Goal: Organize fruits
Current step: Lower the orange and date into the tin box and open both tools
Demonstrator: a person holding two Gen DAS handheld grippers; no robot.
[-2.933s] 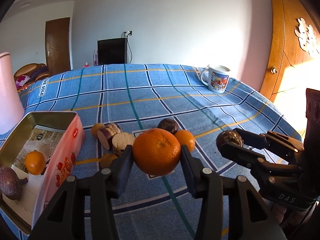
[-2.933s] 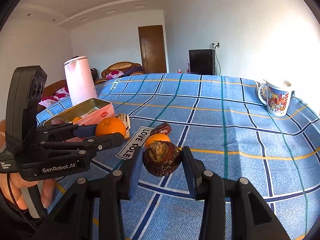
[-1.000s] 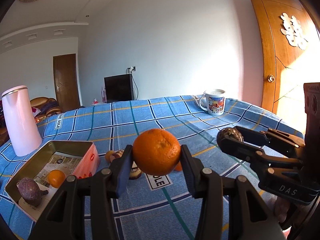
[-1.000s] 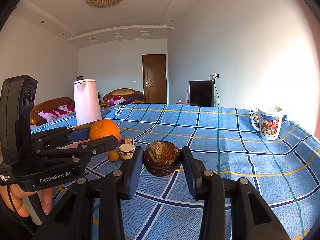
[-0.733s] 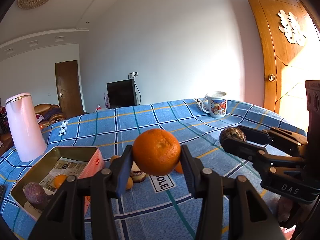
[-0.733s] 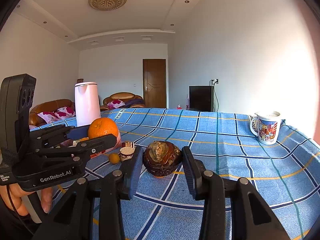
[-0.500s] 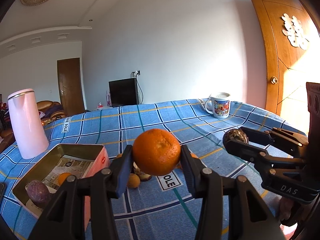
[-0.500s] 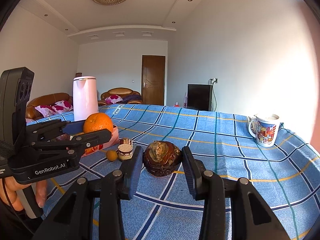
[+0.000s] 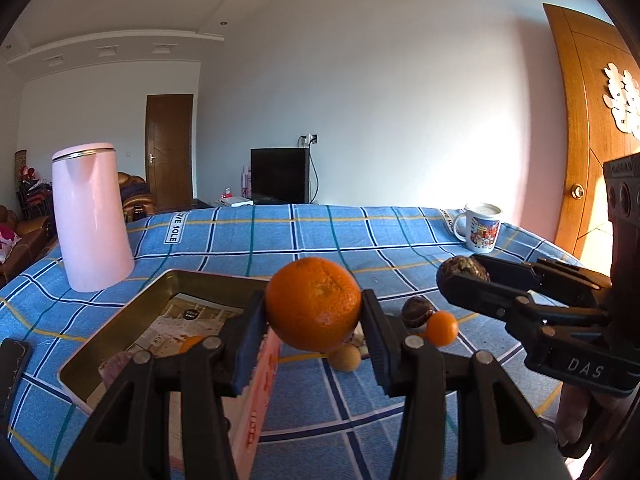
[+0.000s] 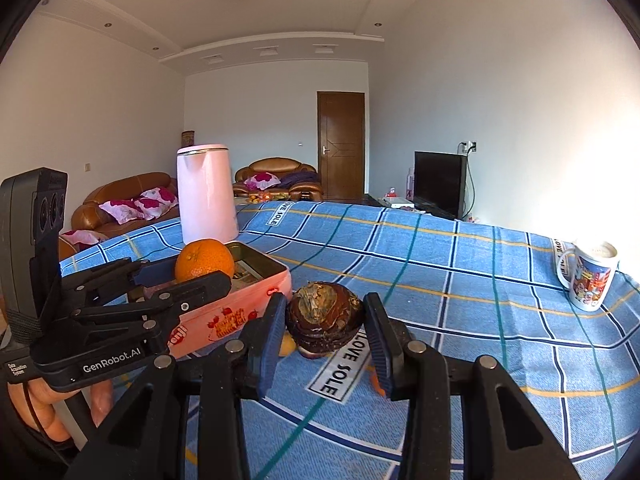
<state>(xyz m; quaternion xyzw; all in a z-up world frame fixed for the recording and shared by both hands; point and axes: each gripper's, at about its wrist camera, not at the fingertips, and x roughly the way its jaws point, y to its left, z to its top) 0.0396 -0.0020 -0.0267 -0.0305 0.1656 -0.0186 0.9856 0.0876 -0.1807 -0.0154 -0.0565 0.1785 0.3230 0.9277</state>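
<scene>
- Left wrist view: we see the left gripper (image 9: 314, 320) clamped on a large orange (image 9: 313, 303), one pad on each side of it, the fruit lifted clear of the cloth and sitting over the near right edge of the tin (image 9: 120, 322).
- The tin is a rectangular metal box, open at the top, with a pink outer wall bearing red print. Inside it we make out printed paper, a small orange fruit (image 9: 191, 342) and a pale purplish fruit (image 9: 116, 362), both partly hidden by the gripper.
- In the right wrist view the right gripper (image 10: 325, 330) is closed on a dark brown wrinkled fruit (image 10: 325, 317), its pads pressing on both flanks; the fruit hangs above the cloth, just right of the tin's pink wall (image 10: 224, 316).
- On the cloth beyond the held orange lie loose fruits: a small orange one (image 9: 441, 328), a dark round one (image 9: 417, 311) just beside it, and a tan one (image 9: 345, 357) nearer us.
- We see a hand (image 10: 48, 408) wrapped round the left gripper's handle at the lower left of the right wrist view.
- The table is covered with a blue checked tablecloth (image 9: 360, 240) printed with "LOVE SOLE" labels.
- A pink kettle (image 9: 90, 216) stands upright behind the tin, and a printed mug (image 9: 481, 227) sits well apart at the far right edge.
- A dark phone-like object (image 9: 12, 364) lies at the left edge of the cloth.
</scene>
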